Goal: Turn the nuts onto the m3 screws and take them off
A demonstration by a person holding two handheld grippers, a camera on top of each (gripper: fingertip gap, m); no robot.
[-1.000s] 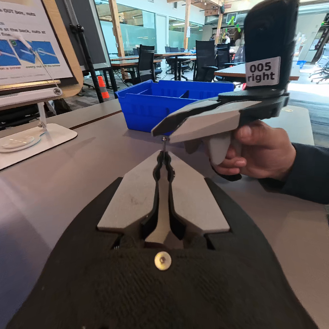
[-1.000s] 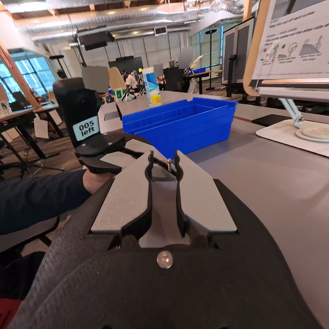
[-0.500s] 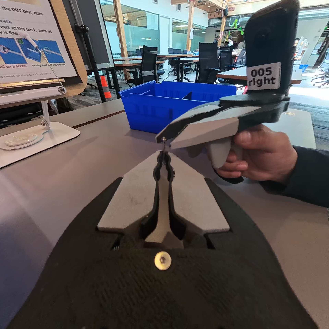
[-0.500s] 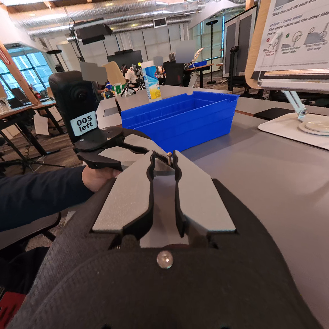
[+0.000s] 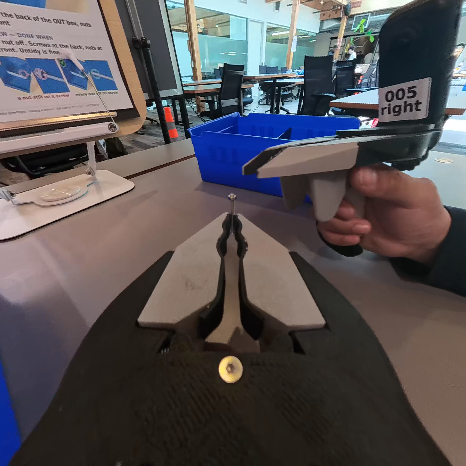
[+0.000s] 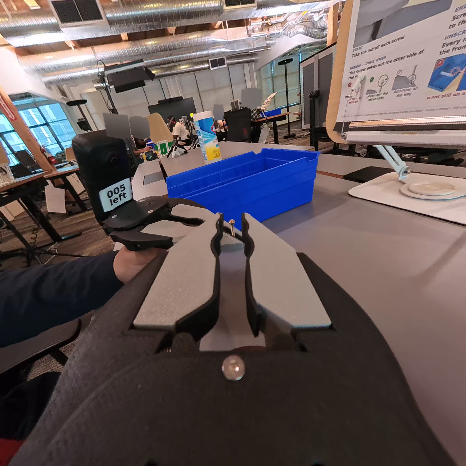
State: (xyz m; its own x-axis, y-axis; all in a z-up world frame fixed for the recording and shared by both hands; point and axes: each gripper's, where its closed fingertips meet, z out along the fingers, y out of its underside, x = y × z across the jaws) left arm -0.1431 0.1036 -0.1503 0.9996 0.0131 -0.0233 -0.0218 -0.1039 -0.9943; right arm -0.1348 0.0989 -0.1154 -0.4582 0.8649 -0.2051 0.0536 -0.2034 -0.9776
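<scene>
My left gripper [image 5: 232, 217] is shut on the shaft of a small metal screw [image 5: 232, 204], which stands upright above the grey table [image 5: 126, 252]. The screw has a wider piece at its top; I cannot tell whether that is its head or a nut. My right gripper [image 6: 231, 217] is open with a narrow gap and nothing shows between its fingers. In the right wrist view the screw [image 6: 231, 225] shows beyond that gap, held by the left gripper [image 6: 233, 240]. In the left wrist view the right gripper [image 5: 250, 171] hangs above and to the right of the screw, apart from it.
A blue bin [image 5: 239, 153] with a divider stands behind the grippers on the table and also shows in the right wrist view [image 6: 239, 191]. An instruction board on a white stand [image 5: 65, 191] is at the left, shown at the right in the right wrist view [image 6: 416, 194]. A wipes canister [image 6: 208, 137] stands beyond the bin. Less than 4 cm separates the two grippers' tips.
The right gripper's tips were at the top of the screw; they have drawn away up and to the right. Its fingers stand a little closer together. The left gripper still holds the screw.
</scene>
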